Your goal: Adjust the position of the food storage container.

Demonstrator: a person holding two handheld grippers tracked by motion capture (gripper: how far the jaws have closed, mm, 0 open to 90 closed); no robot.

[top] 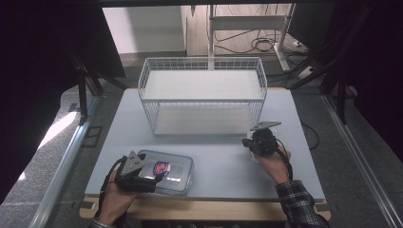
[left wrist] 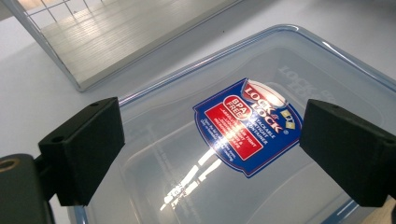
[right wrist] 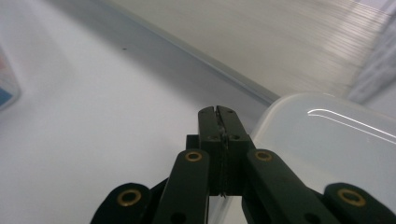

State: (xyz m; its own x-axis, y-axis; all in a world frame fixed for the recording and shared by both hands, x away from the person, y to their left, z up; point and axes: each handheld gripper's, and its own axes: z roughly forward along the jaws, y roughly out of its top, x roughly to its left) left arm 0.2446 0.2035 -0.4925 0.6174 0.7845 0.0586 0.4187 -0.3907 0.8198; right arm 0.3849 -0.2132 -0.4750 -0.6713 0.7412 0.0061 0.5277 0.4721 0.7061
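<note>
A clear flat food-box lid [top: 183, 166] with a blue rim and a red and blue label [top: 160, 167] lies at the table's front left. My left gripper [top: 157, 175] hovers over it, open, with its two pads on either side of the label [left wrist: 245, 126] and the lid [left wrist: 177, 186] beneath. At the right my right gripper [top: 248, 142] is shut, jaws pressed together [right wrist: 218, 114]. A translucent plastic box [right wrist: 327, 140] sits right beside those jaws. Whether they pinch its rim, I cannot tell.
A white wire rack [top: 202, 85] with two shelves stands at the back middle of the pale table [top: 223, 161]; its lower shelf [left wrist: 116, 32] lies ahead of both grippers. A wooden strip [top: 214, 209] runs along the table's front edge.
</note>
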